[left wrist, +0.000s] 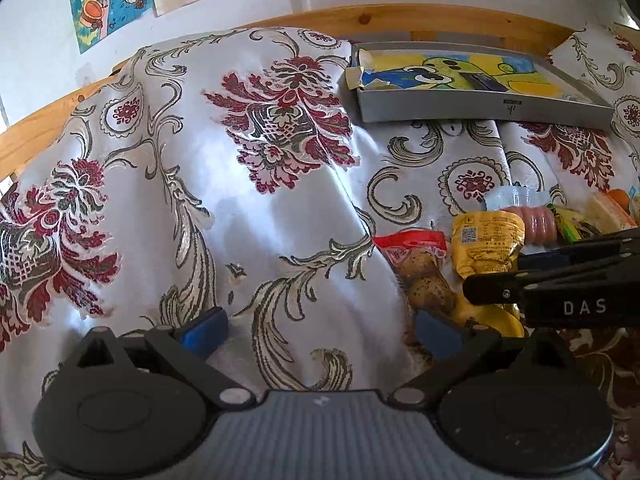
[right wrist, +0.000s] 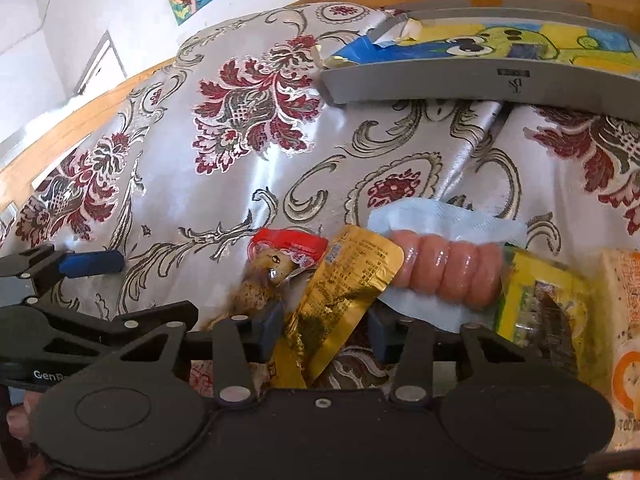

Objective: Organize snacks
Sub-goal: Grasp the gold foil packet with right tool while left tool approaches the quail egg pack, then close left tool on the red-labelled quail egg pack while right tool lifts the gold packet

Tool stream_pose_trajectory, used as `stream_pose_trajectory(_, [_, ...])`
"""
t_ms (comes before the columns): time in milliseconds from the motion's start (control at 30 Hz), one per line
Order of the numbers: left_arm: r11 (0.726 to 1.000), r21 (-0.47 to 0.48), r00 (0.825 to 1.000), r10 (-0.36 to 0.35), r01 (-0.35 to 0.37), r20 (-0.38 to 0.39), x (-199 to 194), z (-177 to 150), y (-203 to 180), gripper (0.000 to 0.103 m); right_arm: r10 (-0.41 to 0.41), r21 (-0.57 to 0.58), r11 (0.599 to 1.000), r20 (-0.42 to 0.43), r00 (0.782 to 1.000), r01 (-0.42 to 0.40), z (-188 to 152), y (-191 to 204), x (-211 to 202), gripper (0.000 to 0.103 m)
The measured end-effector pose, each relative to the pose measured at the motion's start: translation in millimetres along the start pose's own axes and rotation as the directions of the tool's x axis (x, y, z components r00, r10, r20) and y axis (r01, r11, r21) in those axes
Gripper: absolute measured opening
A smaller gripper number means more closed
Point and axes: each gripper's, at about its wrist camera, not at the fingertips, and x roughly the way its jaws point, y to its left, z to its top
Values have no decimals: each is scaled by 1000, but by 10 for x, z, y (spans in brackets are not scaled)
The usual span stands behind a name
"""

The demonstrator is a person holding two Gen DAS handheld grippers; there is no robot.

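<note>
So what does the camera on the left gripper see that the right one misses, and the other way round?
Only the left wrist view shows the open left gripper over bare patterned satin cloth, holding nothing.

Only the right wrist view shows the open right gripper straddling the gold foil snack pouch, and the white packet with an orange ring at the edge.

Both show the gold pouch, the pink sausage links in clear wrap, the red-topped pack of speckled eggs and the grey tray lined with a cartoon drawing.
</note>
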Motion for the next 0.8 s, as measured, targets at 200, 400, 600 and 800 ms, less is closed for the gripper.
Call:
stream_pose_trajectory(200, [1000,-14,1000,-15,15,3,-25,-9,-7,102,7,-59,998,-9,1000,-8,10,130,-108,23])
stream_pose_trajectory(400, [999,-20,999,-47,48,16,-52,-22,-40,102,-29,-14,999,-5,1000,29,14,89,-307,17])
stream_pose_trajectory(600, [991,-33,991,-130,131,35,-93,-46,-108,102,-73,25,997,12,997,72,62,-1,-482,17])
stream_pose_trajectory(800, [985,16,985,-171,171,-1,-28,-45,-353,100,-86,21,996,25,996,86,143,-41,-574,17])
